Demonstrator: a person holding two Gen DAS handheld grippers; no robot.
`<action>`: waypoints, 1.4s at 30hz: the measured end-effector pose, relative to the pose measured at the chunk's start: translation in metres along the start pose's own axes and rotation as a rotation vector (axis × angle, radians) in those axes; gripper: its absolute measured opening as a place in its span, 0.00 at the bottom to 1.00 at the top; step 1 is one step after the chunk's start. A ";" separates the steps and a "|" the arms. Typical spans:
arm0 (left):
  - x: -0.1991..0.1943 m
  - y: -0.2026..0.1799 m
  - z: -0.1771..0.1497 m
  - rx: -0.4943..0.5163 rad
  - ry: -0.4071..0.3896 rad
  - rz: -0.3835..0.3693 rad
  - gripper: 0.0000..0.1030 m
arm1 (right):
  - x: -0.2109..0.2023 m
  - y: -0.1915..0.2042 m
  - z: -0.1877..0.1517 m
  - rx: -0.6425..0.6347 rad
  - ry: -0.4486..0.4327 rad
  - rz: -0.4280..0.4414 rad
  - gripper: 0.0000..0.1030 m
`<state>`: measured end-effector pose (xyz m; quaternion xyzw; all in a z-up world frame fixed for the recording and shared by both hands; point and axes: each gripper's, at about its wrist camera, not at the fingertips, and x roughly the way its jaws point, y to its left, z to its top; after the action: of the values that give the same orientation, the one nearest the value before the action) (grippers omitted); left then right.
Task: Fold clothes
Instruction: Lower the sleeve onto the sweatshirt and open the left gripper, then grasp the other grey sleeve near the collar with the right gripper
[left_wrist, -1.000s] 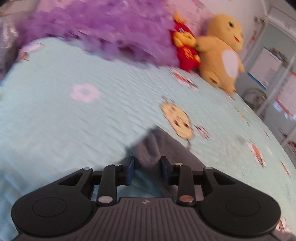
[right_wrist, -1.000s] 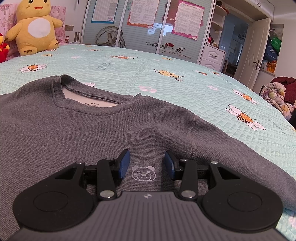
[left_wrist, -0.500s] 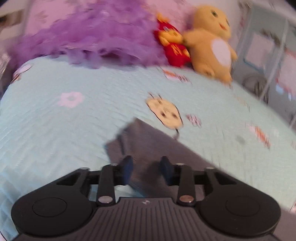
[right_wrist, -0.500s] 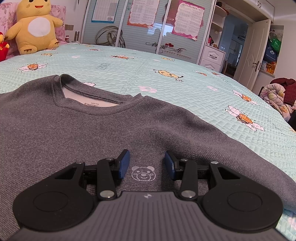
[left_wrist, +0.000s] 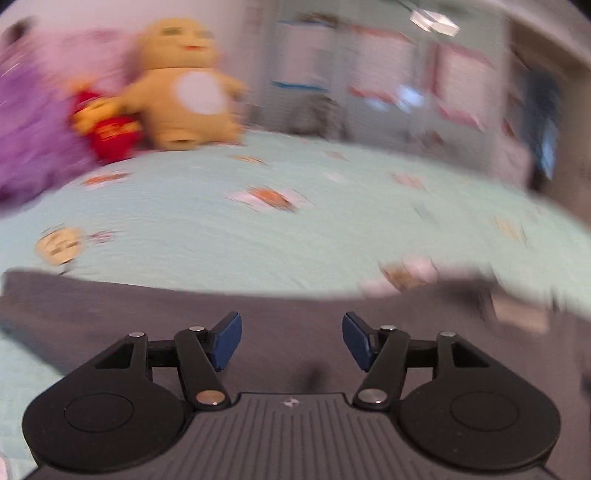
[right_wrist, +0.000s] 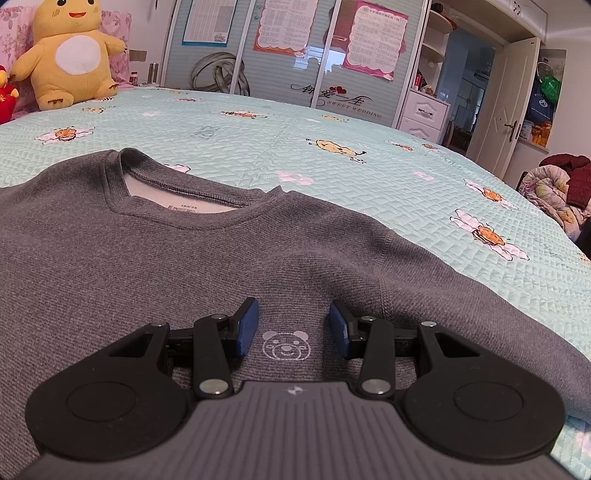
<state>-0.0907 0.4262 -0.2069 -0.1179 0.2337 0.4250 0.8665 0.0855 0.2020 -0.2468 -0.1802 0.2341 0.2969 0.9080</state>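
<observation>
Left wrist view, heavily motion-blurred: left gripper (left_wrist: 291, 338) over the near part of the grey sweatshirt (left_wrist: 110, 306), which lies spread on the mint quilted bed (left_wrist: 258, 236). Jaws are opening, blue pads wide apart, nothing between them, only fabric below. Yellow plush toy (left_wrist: 184, 85) and red plush toy (left_wrist: 107, 129) at far left by a purple fluffy blanket (left_wrist: 26, 129).

Right wrist view, sharp: right gripper (right_wrist: 293, 328) low over the sweatshirt chest (right_wrist: 147, 258), jaws part open and straddling the white bear logo (right_wrist: 286, 345). Pads do not pinch any cloth; can't tell if the tips rest on it. Collar (right_wrist: 177, 188) far of the gripper, front face up, right sleeve running off to the near right.

Step, as I judge it: shirt laid flat, left side just let go, no fold visible yet. Next likely needs both grippers to take a sleeve or side edge, pinch the fabric and carry it toward the middle without dragging the body.
</observation>
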 end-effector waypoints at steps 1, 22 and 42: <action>0.007 -0.010 -0.008 0.062 0.023 0.013 0.68 | 0.000 0.000 0.000 0.001 0.000 0.001 0.42; 0.023 -0.009 -0.019 0.084 0.065 0.082 0.82 | -0.024 -0.028 0.037 -0.027 -0.153 0.119 0.78; 0.023 -0.010 -0.019 0.080 0.068 0.079 0.85 | 0.095 -0.130 0.076 0.131 0.138 0.241 0.08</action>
<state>-0.0763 0.4288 -0.2348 -0.0882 0.2842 0.4449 0.8447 0.2591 0.1823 -0.2100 -0.1110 0.3347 0.3749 0.8574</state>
